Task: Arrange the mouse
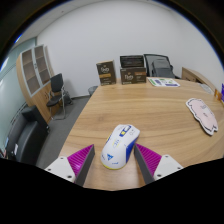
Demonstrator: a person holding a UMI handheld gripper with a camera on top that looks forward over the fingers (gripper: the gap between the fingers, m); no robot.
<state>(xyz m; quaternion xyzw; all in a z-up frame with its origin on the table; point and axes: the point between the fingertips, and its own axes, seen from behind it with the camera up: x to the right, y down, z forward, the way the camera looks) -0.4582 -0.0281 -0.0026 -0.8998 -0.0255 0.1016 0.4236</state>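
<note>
A white computer mouse with blue markings and a yellow lower edge lies on the light wooden table. It stands between my gripper's two fingers, whose magenta pads flank it on either side. A small gap shows at each side of the mouse, so the fingers are open about it. The mouse rests on the table, its nose pointing away from me.
White papers and a white object lie at the table's right end. More papers lie at the far side. Office chairs stand beyond the table, another chair and a wooden cabinet at the left.
</note>
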